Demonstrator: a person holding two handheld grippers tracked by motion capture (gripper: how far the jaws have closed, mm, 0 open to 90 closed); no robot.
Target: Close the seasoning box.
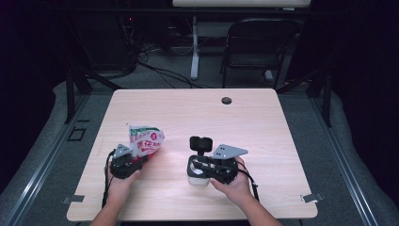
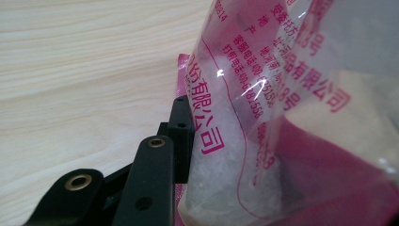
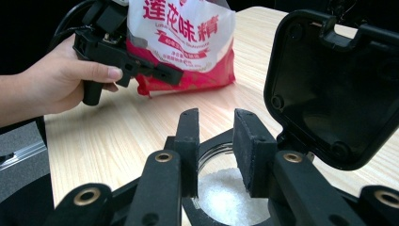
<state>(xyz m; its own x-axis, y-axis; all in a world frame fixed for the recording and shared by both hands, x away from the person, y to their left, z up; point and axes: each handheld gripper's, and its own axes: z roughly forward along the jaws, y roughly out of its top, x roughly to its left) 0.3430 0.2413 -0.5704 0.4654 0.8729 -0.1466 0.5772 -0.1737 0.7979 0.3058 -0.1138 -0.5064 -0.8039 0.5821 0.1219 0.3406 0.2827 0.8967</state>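
Observation:
A white and red plastic bag (image 1: 147, 140) with red print holds white crystals and stands tilted on the table at the left. My left gripper (image 1: 137, 160) is shut on its lower part. One black finger (image 2: 181, 127) presses the bag's clear film (image 2: 291, 117); the other is hidden behind it. At the centre my right gripper (image 1: 200, 170) is shut on a small white jar (image 1: 196, 180). The jar's black flip lid (image 1: 201, 143) stands open. Between my right gripper's jaws (image 3: 216, 150) the jar's mouth shows white crystals (image 3: 226, 197), with the lid (image 3: 334, 89) raised to the right. The bag (image 3: 188, 37) is a short way beyond the jar.
The light wooden table (image 1: 188, 113) has a cable hole (image 1: 226, 100) near its far edge. A black chair (image 1: 259, 44) and a desk leg (image 1: 194, 52) stand on the floor behind it. A person's hand (image 3: 56, 84) holds the left gripper.

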